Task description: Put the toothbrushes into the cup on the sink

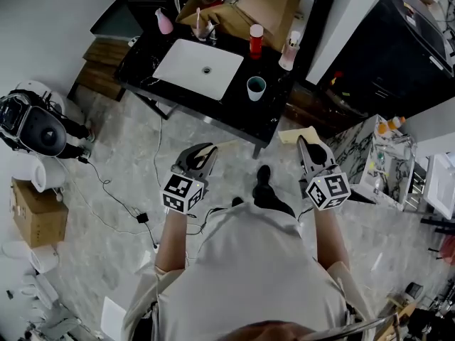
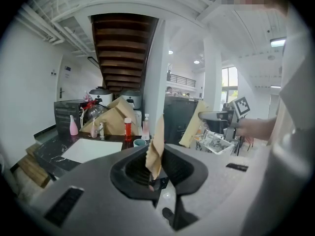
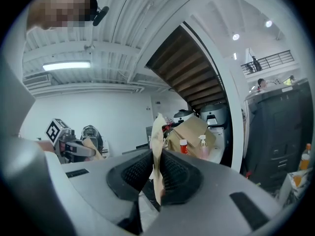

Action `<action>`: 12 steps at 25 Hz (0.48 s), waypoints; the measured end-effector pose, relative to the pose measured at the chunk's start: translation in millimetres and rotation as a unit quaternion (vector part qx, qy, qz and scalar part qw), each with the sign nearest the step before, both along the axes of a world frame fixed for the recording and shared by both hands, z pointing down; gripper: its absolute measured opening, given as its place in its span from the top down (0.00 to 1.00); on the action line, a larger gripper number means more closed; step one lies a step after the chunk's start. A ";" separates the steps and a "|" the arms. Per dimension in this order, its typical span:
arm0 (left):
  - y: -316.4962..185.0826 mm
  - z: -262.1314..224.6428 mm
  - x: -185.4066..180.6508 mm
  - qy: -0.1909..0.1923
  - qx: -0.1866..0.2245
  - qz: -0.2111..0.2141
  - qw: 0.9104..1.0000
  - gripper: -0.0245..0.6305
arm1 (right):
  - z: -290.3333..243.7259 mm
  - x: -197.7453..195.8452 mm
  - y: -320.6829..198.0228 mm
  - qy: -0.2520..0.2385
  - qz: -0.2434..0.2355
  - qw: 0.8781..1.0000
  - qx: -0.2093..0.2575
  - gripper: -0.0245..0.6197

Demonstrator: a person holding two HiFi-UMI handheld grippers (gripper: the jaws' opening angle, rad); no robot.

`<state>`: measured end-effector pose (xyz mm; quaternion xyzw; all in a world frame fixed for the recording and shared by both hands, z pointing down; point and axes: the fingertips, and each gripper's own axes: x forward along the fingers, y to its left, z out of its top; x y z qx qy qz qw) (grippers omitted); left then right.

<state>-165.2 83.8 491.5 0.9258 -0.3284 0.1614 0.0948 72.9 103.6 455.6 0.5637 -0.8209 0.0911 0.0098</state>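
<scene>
The teal cup (image 1: 256, 87) stands on the black counter (image 1: 234, 112), right of the white sink (image 1: 199, 67), well ahead of both grippers. My left gripper (image 1: 205, 150) is shut on a flat tan paper packet (image 2: 155, 149) that sticks up between the jaws. My right gripper (image 1: 304, 143) is shut on a similar tan packet (image 3: 157, 136), whose pale end (image 1: 298, 134) shows in the head view. I cannot tell what is inside either packet. Both grippers hang over the floor, short of the counter. From the left gripper view the cup (image 2: 140, 142) shows small and far away.
A red bottle (image 1: 256, 40), a spray bottle (image 1: 290, 50) and a pink bottle (image 1: 164, 21) stand along the counter's back, with a cardboard box (image 1: 263, 2) behind. Cables (image 1: 135, 215) lie on the marble floor. A cluttered marble table (image 1: 377, 162) stands at right, a cardboard box (image 1: 35, 215) at left.
</scene>
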 end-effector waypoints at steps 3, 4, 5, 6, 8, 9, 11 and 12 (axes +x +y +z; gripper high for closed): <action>-15.9 2.9 7.5 -0.002 -0.005 -0.006 1.000 0.88 | 4.8 4.7 -18.5 -0.001 -0.009 1.000 -0.005 0.87; -21.5 3.8 10.5 -0.002 -0.006 -0.008 1.000 0.88 | 6.4 6.6 -24.9 0.000 -0.012 1.000 -0.006 0.87; -27.2 4.4 13.8 -0.002 -0.007 -0.010 1.000 0.88 | 8.0 8.7 -31.5 0.001 -0.015 1.000 -0.008 0.87; -32.9 4.7 17.2 -0.001 -0.009 -0.011 1.000 0.88 | 9.1 10.8 -38.5 0.000 -0.017 1.000 -0.009 0.87; -45.0 4.7 23.4 0.000 -0.011 -0.013 1.000 0.88 | 9.6 14.8 -53.1 -0.001 -0.022 1.000 -0.011 0.87; -51.1 4.4 26.6 0.000 -0.011 -0.014 1.000 0.88 | 9.3 16.8 -60.2 -0.002 -0.024 1.000 -0.011 0.87; -62.7 4.3 33.1 0.000 -0.012 -0.016 1.000 0.88 | 9.0 21.3 -73.9 -0.002 -0.029 0.999 -0.011 0.87; -68.2 4.9 36.2 -0.001 -0.013 -0.018 1.000 0.88 | 9.4 23.5 -80.8 -0.002 -0.032 0.999 -0.012 0.87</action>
